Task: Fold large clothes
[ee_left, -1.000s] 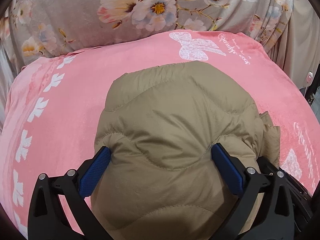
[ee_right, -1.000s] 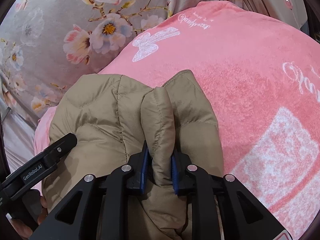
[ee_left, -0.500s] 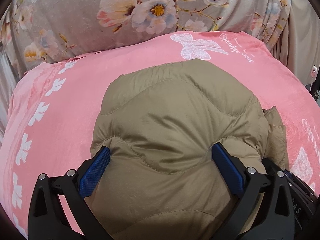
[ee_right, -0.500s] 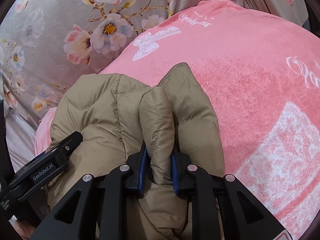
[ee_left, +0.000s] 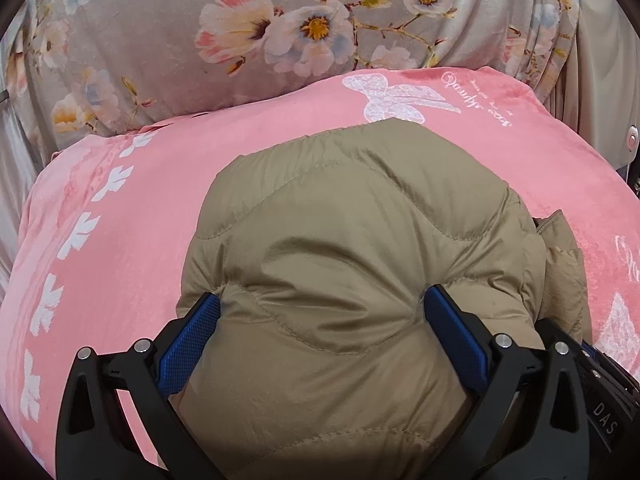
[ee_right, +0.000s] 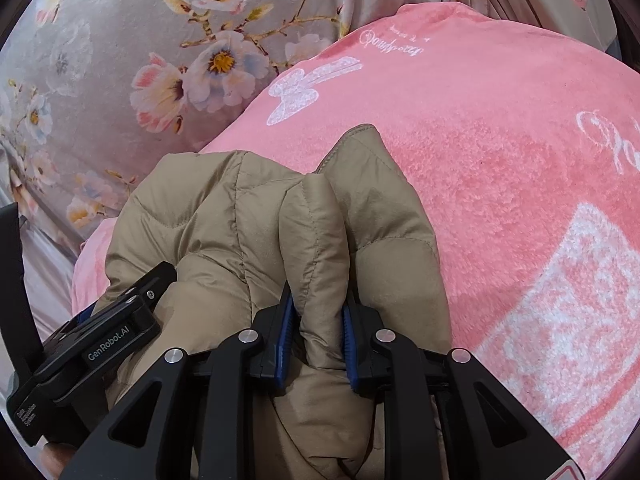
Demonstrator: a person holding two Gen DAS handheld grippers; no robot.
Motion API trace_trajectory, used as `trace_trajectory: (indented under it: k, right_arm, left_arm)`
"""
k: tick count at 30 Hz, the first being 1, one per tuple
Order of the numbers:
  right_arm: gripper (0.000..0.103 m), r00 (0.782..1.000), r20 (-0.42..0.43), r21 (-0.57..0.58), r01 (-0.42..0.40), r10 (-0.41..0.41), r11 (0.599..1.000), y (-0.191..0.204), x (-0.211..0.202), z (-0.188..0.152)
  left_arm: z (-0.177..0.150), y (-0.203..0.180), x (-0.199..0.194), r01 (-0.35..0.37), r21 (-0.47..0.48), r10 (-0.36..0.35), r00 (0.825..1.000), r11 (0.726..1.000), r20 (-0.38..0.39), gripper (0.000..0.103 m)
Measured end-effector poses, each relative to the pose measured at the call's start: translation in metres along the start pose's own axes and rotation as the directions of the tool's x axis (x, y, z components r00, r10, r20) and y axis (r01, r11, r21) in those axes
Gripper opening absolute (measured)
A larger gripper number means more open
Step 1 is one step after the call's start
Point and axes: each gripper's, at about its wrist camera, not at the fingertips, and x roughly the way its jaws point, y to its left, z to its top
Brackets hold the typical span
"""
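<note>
The puffy tan quilted jacket lies bunched in a rounded mound on a pink blanket.

A home bedroom: a pink plush blanket covers the bed, with floral grey bedding along its far edge.

The puffy quilted jacket is tan all over. It lies on a soft pink blanket with white leaves, a white butterfly and white writing. Behind is a grey cloth with pink, white and blue flowers. The grippers are black with blue pads.
</note>
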Motion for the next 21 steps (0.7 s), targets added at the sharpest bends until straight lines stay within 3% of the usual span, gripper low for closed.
trace_trajectory:
  k: [4, 6, 9, 11, 14, 17, 21]
  right_arm:
    - [0.022, 0.999, -0.024, 0.029, -0.042, 0.043, 0.999, -0.006, -0.007, 0.005]
    - [0.029, 1.0, -0.012, 0.024, 0.005, -0.005, 1.0, -0.003, -0.025, 0.008]
    - [0.03, 0.994, 0.053, -0.033, 0.094, -0.093, 0.995, 0.006, -0.065, 0.006]
    - [0.027, 0.988, 0.071, -0.083, 0.146, -0.14, 0.986, 0.013, -0.085, 0.002]
    - [0.011, 0.995, 0.015, -0.139, 0.099, -0.098, 0.985, 0.026, -0.1, -0.013]
    - [0.008, 0.994, -0.043, -0.181, 0.088, -0.098, 0.98, 0.037, -0.097, -0.03]
    - [0.008, 0.988, -0.061, -0.237, 0.126, -0.144, 0.963, 0.043, -0.083, -0.045]
  left_arm:
    - [0.0, 0.008, -0.002, 0.038, -0.017, -0.038, 0.999, 0.999, 0.006, 0.098]
    - [0.0, 0.018, -0.011, 0.076, -0.034, -0.076, 0.997, 0.997, -0.001, 0.098]
    - [-0.003, 0.031, -0.032, 0.072, -0.066, -0.073, 0.997, 0.995, -0.02, 0.098]
    - [-0.008, 0.037, -0.049, 0.09, -0.079, -0.094, 0.995, 0.993, -0.042, 0.098]
    - [-0.021, 0.036, -0.072, 0.107, -0.058, -0.111, 0.991, 0.993, -0.076, 0.098]
    - [-0.041, 0.033, -0.079, 0.128, -0.058, -0.135, 0.983, 0.99, -0.125, 0.098]
    - [-0.059, 0.035, -0.077, 0.129, -0.078, -0.14, 0.979, 0.989, -0.147, 0.098]
